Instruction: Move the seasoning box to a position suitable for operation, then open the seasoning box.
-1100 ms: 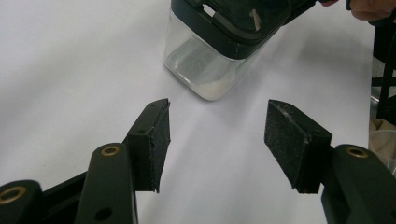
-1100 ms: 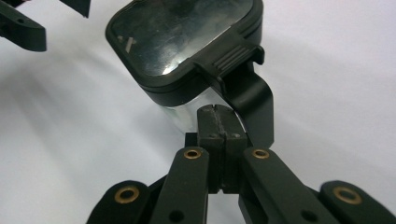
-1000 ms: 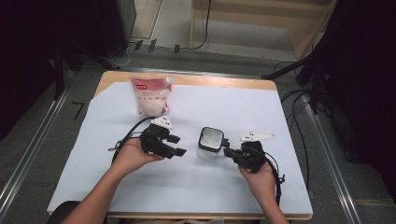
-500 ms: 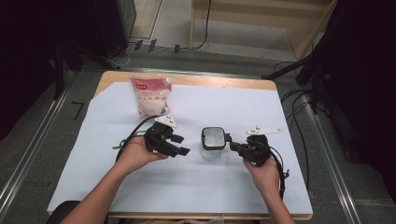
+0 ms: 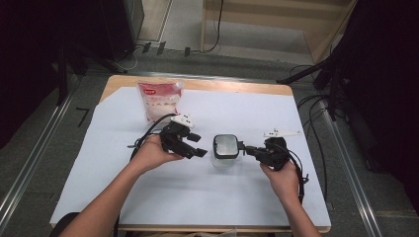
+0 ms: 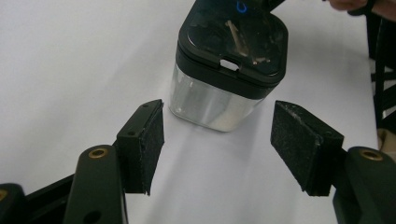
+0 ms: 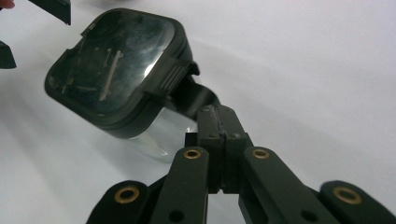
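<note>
Find the clear container (image 5: 226, 157) standing upright near the middle of the desk (image 5: 276, 197), black lid (image 5: 226, 146) on, between the two hands and well apart from the bag (image 5: 159, 98) at the far edge. Keep the right tongs (image 5: 244, 147) clenched tight on the lid's side tab (image 7: 191, 95), as seen in the right gripper view, without pulling yet. Note the left tongs (image 5: 198, 145) released, just opened wider, with nothing between the pads (image 6: 149, 135) and the container just ahead of them. Bring those tongs forward level, low on the clear body and under the lid's rim, so that one pad lands on each flat side rather than on a rounded corner. Close squarely and firmly before any lifting at the tab; a loose or skewed hold would probably let the smooth wall slip or tip the container. Hold the base down on the desk, then likely raise the tab with a short, steady pull, not a jerk. Watch the trailing cables and keep them away from the container.
</note>
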The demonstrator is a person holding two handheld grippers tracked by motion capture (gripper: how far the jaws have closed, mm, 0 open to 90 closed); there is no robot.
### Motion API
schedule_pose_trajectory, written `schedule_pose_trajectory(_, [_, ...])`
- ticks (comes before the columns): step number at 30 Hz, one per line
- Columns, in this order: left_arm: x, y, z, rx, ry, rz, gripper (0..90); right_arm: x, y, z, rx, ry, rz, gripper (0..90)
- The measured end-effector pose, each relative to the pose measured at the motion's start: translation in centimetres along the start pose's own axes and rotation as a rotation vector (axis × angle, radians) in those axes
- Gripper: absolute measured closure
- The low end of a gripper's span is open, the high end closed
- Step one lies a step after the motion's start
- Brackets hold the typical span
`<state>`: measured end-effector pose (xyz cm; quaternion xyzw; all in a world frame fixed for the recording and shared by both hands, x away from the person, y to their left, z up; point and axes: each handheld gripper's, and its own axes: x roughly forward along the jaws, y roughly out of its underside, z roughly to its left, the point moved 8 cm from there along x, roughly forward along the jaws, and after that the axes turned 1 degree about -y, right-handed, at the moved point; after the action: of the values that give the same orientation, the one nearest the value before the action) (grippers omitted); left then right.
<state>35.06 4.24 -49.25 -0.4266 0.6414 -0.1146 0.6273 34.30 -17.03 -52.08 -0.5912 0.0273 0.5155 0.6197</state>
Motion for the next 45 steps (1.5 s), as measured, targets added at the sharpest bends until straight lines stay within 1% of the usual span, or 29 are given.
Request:
schedule_pose_trajectory(1, [0.2, -0.2, 0.0, -0.002, 0.017, 0.002, 36.1, 0.0, -0.1, -0.1, -0.002, 0.0, 0.001, 90.0])
schedule_pose_trajectory(2, [0.4, -0.5, 0.0, -0.005, 0.042, 0.0, 37.1, 0.1, -0.2, -0.1, -0.006, -0.001, -0.003, 90.0])
schedule_pose_trajectory(3, [0.5, -0.8, 0.1, 0.006, 0.055, 0.009, 36.8, 0.2, -0.3, -0.2, -0.014, -0.001, -0.002, 90.0])
schedule_pose_trajectory(5, [0.9, -1.2, 0.1, 0.008, 0.089, 0.01, 34.6, 0.3, -0.5, -0.4, -0.006, -0.014, 0.001, 90.0])
schedule_pose_trajectory(6, [1.1, -1.5, 0.2, 0.01, 0.103, 0.002, 33.4, 0.4, -0.4, -0.5, -0.006, -0.019, 0.004, 90.0])
schedule_pose_trajectory(7, [1.3, -1.6, 0.2, 0.009, 0.11, 0.009, 31.6, 0.5, -0.4, -0.6, -0.006, -0.018, 0.01, 90.0])
schedule_pose_trajectory(8, [1.4, -1.6, 0.4, 0.023, 0.105, 0.01, 30.7, 0.6, -0.2, -0.7, -0.01, -0.016, 0.016, 90.0])
schedule_pose_trajectory(9, [1.4, -1.7, 0.3, 0.023, 0.11, 0.005, 30.0, 0.6, -0.2, -0.7, -0.012, -0.01, 0.021, 90.0])
schedule_pose_trajectory(11, [1.7, -1.6, 0.2, 0.031, 0.112, 0.011, 27.9, 0.6, -0.1, -0.7, -0.017, -0.008, 0.019, 90.0])
schedule_pose_trajectory(13, [1.9, -1.5, 0.0, 0.06, 0.1, 0.021, 26.1, 0.5, -0.1, -0.6, -0.007, -0.005, 0.017, 90.0])
schedule_pose_trajectory(16, [2.2, -1.6, -0.3, 0.068, 0.105, 0.015, 24.7, 0.6, 0.0, -0.6, -0.003, -0.006, 0.015, 90.0])
schedule_pose_trajectory(19, [2.6, -1.7, -0.3, 0.087, 0.093, 0.026, 24.7, 0.6, 0.1, -0.6, -0.006, 0.0, 0.014, 90.0])
schedule_pose_trajectory(21, [2.8, -1.8, -0.3, 0.083, 0.091, 0.016, 24.6, 0.7, 0.1, -0.6, -0.003, 0.004, 0.013, 90.0])
schedule_pose_trajectory(28, [3.6, -1.7, -0.4, 0.102, 0.088, 0.023, 23.6, 1.0, 0.0, -0.8, 0.016, 0.01, 0.011, 90.0])
schedule_pose_trajectory(33, [4.2, -1.7, -0.5, 0.103, 0.094, 0.023, 20.3, 1.1, 0.1, -0.8, 0.024, 0.012, 0.004, 90.0])
schedule_pose_trajectory(36, [4.7, -1.7, -0.6, 0.094, 0.086, 0.024, 18.1, 1.1, 0.3, -0.8, 0.026, 0.016, 0.003, 90.0])
schedule_pose_trajectory(37, [4.9, -1.6, -0.6, 0.1, 0.082, 0.037, 17.4, 1.1, 0.3, -0.8, 0.024, 0.018, 0.002, 90.0])
schedule_pose_trajectory(38, [5.2, -1.5, -0.6, 0.094, 0.079, 0.036, 17.3, 1.1, 0.3, -0.8, 0.025, 0.018, -0.002, 90.0])
schedule_pose_trajectory(39, [5.3, -1.5, -0.5, 0.109, 0.071, 0.044, 16.9, 1.1, 0.4, -0.8, 0.028, 0.018, -0.003, 90.0])
schedule_pose_trajectory(41, [5.5, -1.5, -0.6, 0.11, 0.07, 0.04, 16.8, 1.1, 0.4, -0.7, 0.035, 0.022, -0.005, 90.0])
schedule_pose_trajectory(45, [5.5, -1.5, -0.6, 0.112, 0.067, 0.038, 16.6, 1.1, 0.5, -0.7, 0.029, 0.026, -0.013, 90.0])
